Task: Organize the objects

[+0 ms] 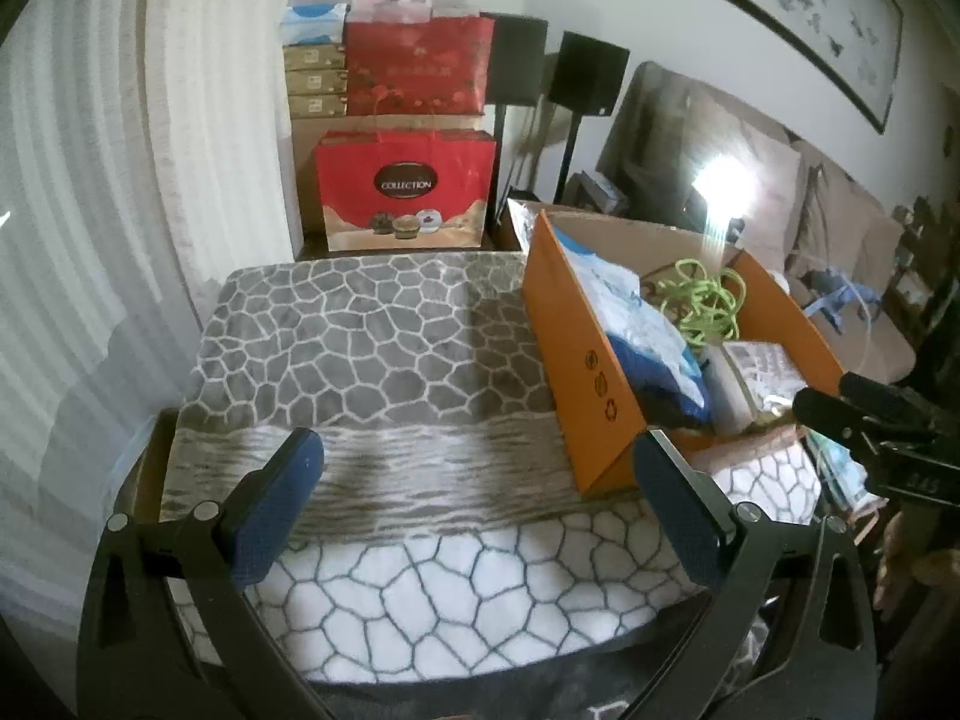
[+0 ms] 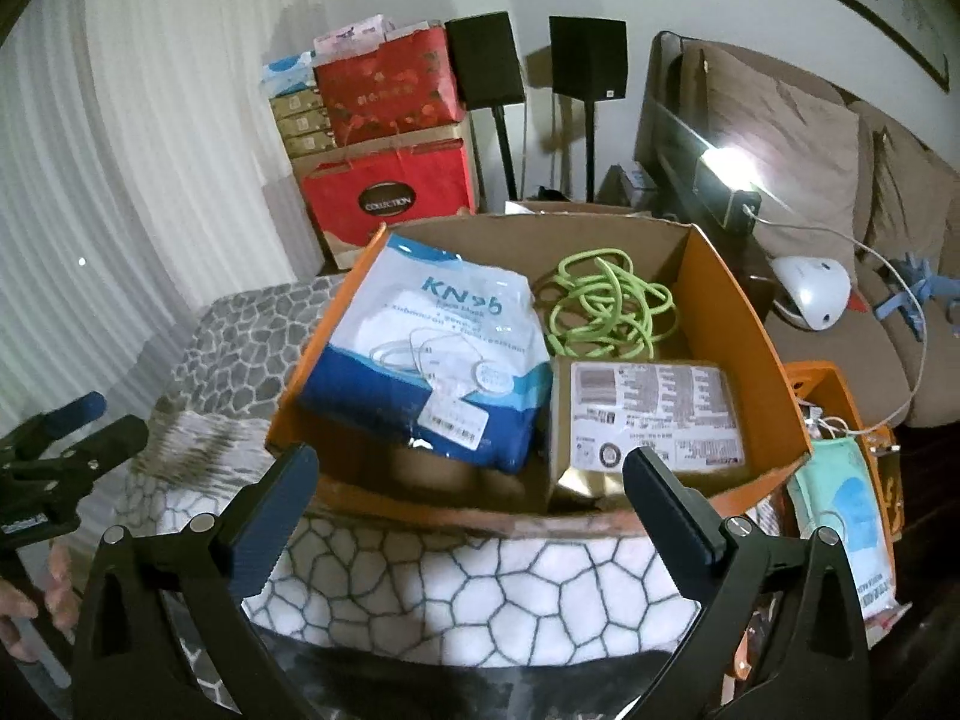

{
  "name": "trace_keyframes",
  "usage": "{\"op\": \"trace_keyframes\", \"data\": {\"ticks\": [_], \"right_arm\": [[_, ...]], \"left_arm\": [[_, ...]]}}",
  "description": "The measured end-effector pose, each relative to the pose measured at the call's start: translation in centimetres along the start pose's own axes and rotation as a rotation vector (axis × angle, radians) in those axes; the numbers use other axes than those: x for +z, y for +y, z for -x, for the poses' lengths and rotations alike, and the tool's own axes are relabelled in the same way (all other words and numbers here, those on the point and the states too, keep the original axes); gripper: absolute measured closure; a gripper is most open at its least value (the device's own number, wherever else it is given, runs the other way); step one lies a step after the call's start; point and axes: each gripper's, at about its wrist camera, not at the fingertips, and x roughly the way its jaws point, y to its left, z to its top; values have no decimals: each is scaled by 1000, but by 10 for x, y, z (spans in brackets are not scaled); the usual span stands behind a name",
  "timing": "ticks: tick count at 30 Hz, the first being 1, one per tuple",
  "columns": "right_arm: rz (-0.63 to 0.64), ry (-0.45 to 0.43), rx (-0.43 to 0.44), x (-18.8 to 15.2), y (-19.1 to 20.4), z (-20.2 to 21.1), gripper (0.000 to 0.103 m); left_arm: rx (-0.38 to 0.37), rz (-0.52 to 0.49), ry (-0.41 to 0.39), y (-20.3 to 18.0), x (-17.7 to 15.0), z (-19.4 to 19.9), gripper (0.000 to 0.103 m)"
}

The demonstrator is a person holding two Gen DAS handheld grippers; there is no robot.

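Orange box (image 2: 744, 324): it stands open on the stone-pattern blanket (image 1: 372, 336); its long axis runs from the near edge away toward the wall.
Mask pack (image 2: 432, 354): it is in the left half of the orange box, leaning on the left wall, its long side along the box; the printed letters look mirrored or turned, I cannot read them surely.
Green cord (image 2: 600, 306): a loose coil in the far right corner of the orange box.
Labelled parcel (image 2: 648, 414): near right part of the orange box, label face up.
Right gripper (image 2: 471, 510): jaws spread wide, nothing between them, just before the near wall of the orange box.
Left gripper (image 1: 480, 504): jaws apart and empty, over the blanket, left of the orange box.
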Motion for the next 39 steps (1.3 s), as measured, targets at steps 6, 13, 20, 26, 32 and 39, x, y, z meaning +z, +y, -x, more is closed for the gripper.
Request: {"op": "trace_keyframes", "data": {"ticks": [6,13,20,26,32,39], "right_arm": [[-15,-18,8,-14,10,3,0],[8,-15,5,-28,23,8,0],[10,-51,-3,-39,32,22,0],[-2,-67,-1,-43,34,28,0],[15,-80,-18,-45,40,33,0],[28,-104,-29,-45,44,41,0]], "left_arm": [[-8,9,-5,-2,-16,6,0],[51,-18,-31,-2,-26,14,0],[64,13,-42,3,-32,22,0],[84,23,-61,6,-36,31,0],[82,28,-70,6,-43,43,0],[82,30,-95,5,-46,55,0]]}}
